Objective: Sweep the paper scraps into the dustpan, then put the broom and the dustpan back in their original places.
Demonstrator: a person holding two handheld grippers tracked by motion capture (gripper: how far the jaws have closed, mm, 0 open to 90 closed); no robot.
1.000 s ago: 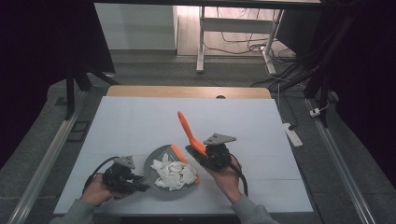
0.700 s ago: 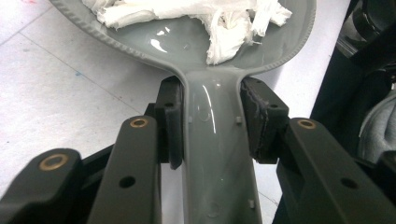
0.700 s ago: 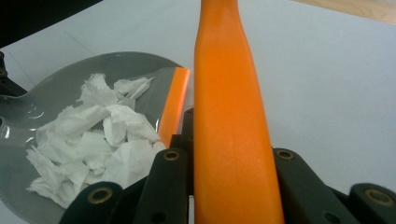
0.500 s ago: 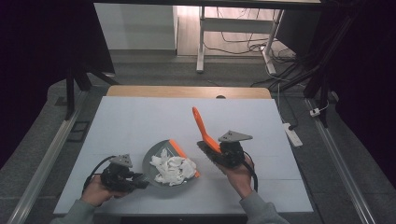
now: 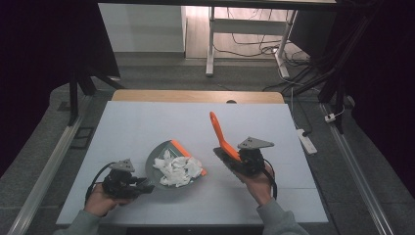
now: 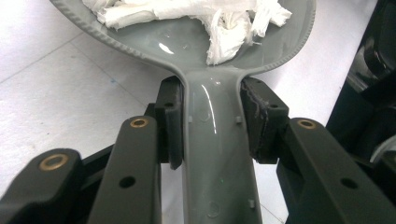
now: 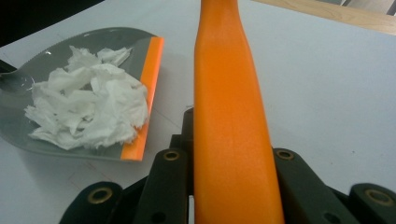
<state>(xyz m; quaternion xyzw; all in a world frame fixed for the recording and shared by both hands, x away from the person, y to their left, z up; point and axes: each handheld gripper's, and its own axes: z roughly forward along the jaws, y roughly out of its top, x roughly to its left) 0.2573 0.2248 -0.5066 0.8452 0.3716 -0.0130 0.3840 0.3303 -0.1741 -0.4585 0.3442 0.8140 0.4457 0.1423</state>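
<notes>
Left claw (image 5: 142,185): we grip the grey dustpan (image 5: 166,169) by its handle, jaws clamped on both sides of it.
Right claw (image 5: 230,159): we clench the orange-handled brush (image 5: 220,134), raised just right of the pan.
Paper scraps (image 5: 177,170): white shreds piled in the pan, which rests on the surface (image 5: 147,127).
Risk: if we tilt the pan towards its orange lip (image 5: 188,157), the loose scraps may slide out.
Risk: a careless brush swing could flick them off.

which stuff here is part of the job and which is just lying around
In the job:
- grey dustpan, held by the left hand-held gripper
- white paper scraps
- orange brush, held by the right hand-held gripper

Lying about:
- power strip
- floor cables
</notes>
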